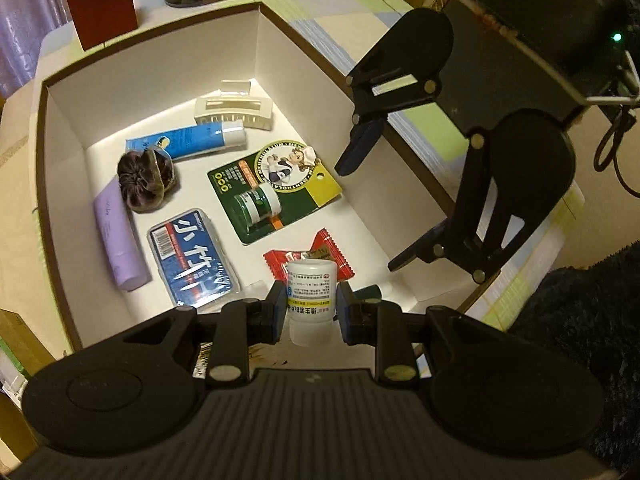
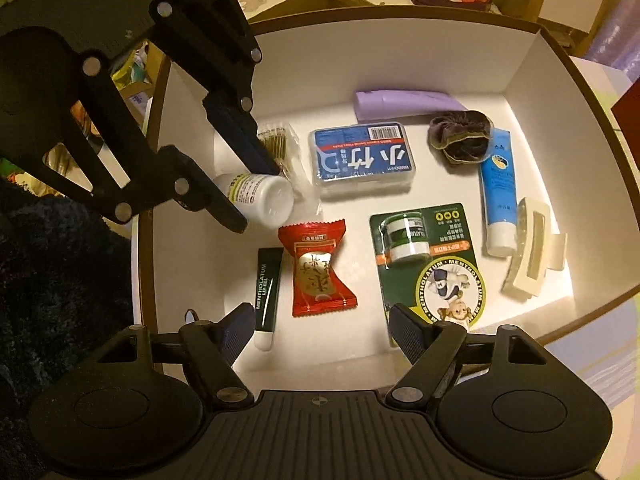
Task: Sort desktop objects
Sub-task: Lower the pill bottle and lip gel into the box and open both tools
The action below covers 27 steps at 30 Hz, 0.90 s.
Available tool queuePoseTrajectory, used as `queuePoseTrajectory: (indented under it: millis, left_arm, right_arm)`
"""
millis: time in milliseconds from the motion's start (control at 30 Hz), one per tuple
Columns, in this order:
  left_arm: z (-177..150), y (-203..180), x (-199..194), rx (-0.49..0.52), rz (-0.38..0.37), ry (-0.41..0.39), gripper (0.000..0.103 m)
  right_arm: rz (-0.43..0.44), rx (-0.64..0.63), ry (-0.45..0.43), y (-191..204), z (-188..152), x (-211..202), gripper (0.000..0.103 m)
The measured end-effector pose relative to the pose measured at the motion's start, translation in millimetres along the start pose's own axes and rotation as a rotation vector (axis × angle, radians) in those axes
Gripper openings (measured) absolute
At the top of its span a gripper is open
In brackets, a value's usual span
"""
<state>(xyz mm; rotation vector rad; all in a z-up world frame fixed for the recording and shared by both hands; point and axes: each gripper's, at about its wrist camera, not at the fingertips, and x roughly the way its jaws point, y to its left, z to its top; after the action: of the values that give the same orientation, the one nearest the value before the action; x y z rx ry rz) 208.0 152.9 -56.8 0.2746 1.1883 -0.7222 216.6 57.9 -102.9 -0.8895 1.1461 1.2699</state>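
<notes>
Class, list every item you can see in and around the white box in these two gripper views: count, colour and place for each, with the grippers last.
box: one, white inside, brown rim, holds the items
white bottle: one, white, in the left gripper over the box
red sachet: one, red, box floor
lip gel tube: one, dark green, beside the sachet
floss pick case: one, blue label
Mentholatum card: one, green
blue tube: one, blue
hair claw: one, cream
scrunchie: one, dark
purple tube: one, lilac
cotton swabs: one pack, clear
left gripper: holding the bottle
right gripper: open, empty
</notes>
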Motion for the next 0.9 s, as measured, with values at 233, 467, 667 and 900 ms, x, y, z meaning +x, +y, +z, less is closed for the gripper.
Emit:
queuePoseTrajectory:
  millis: [233, 467, 667, 900]
  left_arm:
    - [1.5, -0.1, 7.8, -0.019, -0.001, 0.017, 0.043]
    - [1.5, 1.0, 9.3, -0.038, 0.014, 0.016, 0.052]
    - [0.6, 0.7, 5.2, -0.046, 0.028, 0.006, 0.052]
    - [-0.4, -0.1, -1.8, -0.054, 0.052, -0.007, 0.052]
  right_arm:
    - [-0.004, 0.009, -0.005, -2.1, -3.7, 0.1, 0.077]
    - [-0.008, 0.016, -0.015, -0.6, -5.1, -2.1, 0.077]
    - [-0.017, 0.017, -0.019, 1.5, -5.3, -2.8, 0.077]
    - [-0.029, 0.012, -0.026, 5.2, -5.0, -4.9, 0.077]
